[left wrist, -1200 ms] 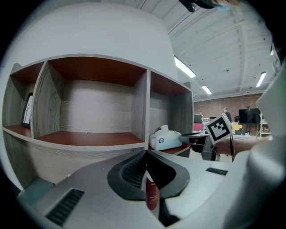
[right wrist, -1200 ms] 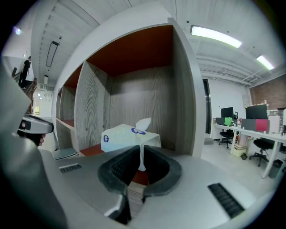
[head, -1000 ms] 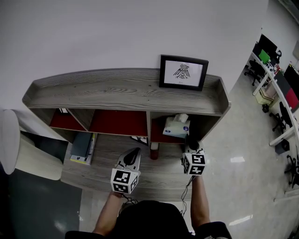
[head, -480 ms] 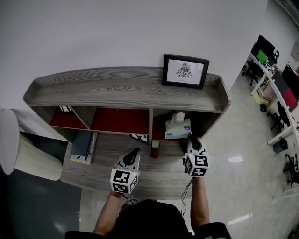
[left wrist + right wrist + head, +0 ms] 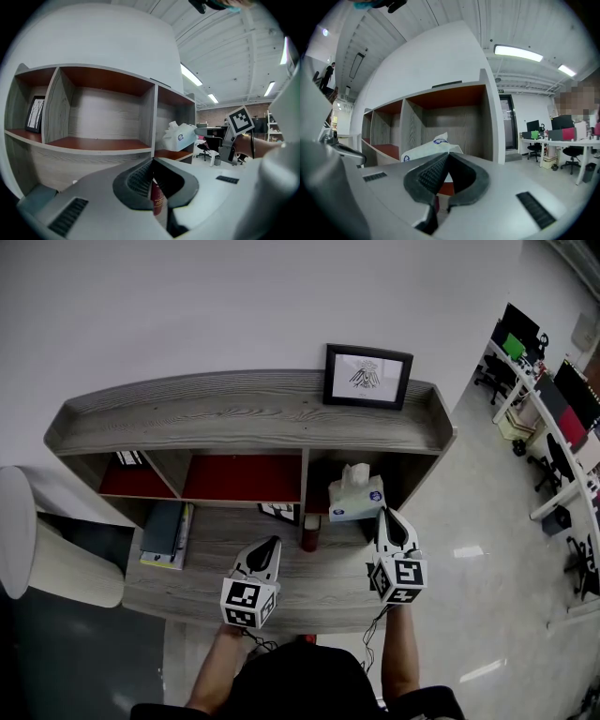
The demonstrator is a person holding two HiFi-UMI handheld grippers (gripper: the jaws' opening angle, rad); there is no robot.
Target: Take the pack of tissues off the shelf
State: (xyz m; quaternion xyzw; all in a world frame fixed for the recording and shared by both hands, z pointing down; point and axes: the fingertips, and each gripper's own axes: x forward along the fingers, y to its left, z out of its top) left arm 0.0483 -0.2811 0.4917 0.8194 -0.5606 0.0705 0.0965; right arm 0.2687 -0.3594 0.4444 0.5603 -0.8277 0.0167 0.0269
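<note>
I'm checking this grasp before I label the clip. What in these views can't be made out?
Right gripper view: where the right gripper pinches the pack of tissues; its own shut jaws cover the contact.
Left gripper view: the label on the red bottle; the left gripper, jaws shut, hides most of it.
Head view: the drawing in the framed picture, too small to read.
All views: the print on the pack, too small.

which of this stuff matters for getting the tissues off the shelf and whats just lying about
Part of the job: pack of tissues; right gripper, shut on its edge; shelf.

Just lying about: framed picture on top; red bottle; stack of books; left gripper, shut, holding nothing.
</note>
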